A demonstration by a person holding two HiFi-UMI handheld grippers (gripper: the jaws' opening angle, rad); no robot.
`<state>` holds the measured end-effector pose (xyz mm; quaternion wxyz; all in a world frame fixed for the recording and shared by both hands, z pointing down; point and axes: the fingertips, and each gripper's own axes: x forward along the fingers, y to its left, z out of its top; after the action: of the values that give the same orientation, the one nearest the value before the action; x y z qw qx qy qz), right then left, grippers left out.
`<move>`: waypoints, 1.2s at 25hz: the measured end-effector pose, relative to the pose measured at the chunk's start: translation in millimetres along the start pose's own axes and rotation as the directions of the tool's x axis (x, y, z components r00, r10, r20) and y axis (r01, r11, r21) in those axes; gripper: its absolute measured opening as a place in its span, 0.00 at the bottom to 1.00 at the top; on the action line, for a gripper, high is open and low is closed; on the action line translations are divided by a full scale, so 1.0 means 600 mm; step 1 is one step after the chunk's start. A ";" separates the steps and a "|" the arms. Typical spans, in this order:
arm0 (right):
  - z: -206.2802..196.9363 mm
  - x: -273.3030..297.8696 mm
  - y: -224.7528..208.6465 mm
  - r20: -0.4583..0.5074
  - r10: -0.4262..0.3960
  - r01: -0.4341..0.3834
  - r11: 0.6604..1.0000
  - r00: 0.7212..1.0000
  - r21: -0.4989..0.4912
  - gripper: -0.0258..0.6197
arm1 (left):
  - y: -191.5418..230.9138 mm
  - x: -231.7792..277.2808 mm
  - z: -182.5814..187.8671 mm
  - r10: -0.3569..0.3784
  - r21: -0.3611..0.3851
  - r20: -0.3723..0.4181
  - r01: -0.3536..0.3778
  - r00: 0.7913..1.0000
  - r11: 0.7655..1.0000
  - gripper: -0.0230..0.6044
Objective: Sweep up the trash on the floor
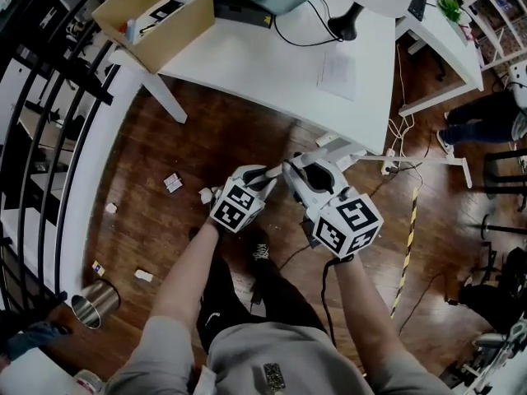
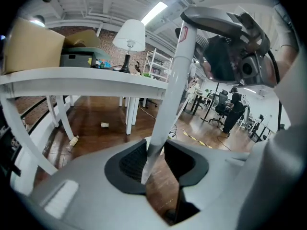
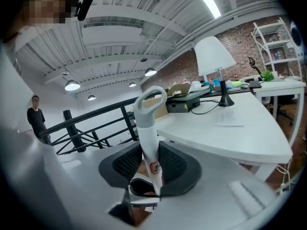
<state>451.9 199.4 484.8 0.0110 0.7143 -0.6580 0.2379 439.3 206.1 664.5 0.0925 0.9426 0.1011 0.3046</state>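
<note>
My left gripper (image 1: 262, 178) (image 2: 153, 159) is shut on a slim white pole (image 2: 172, 90) that rises between its pads. Close on its right, my right gripper (image 1: 298, 171) (image 3: 149, 164) is shut on a white handle (image 3: 147, 128) with a grey loop at its end. Both hang over the wooden floor in front of the white table (image 1: 272, 64). Trash lies to the left: a crumpled paper (image 1: 206, 194) beside the left gripper, a small card (image 1: 172, 183), and scraps (image 1: 111, 208) (image 1: 143, 276). In the left gripper view a cup (image 2: 104, 125) and a bottle (image 2: 73, 141) lie under the table. The lower ends of the pole and the handle are hidden.
A metal bin (image 1: 95, 303) stands at the lower left by the black railing (image 1: 49, 97). A cardboard box (image 1: 156, 19) and a lamp (image 1: 346, 23) sit on the table. A power strip with cables (image 1: 395, 167) and striped tape (image 1: 409, 245) lie at the right, near a person's legs (image 1: 486, 118).
</note>
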 end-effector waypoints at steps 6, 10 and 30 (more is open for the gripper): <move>0.001 0.110 0.123 -0.048 0.128 -0.130 0.990 0.991 -0.045 0.20 | 0.097 -0.116 -0.053 0.101 -0.067 0.009 -0.101 0.995 0.993 0.22; -0.003 0.188 0.214 -0.076 0.201 -0.206 0.977 0.977 -0.063 0.20 | 0.172 -0.207 -0.099 0.183 -0.109 0.007 -0.181 0.983 0.977 0.22; -0.004 0.485 0.654 -0.213 0.524 -0.550 0.831 0.824 -0.083 0.20 | 0.434 -0.661 -0.291 0.524 -0.317 -0.023 -0.503 0.852 0.804 0.23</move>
<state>86.1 -124.6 473.5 0.0535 0.4724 -0.8440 0.2484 56.0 -122.4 644.8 0.1576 0.9174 -0.2099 0.2992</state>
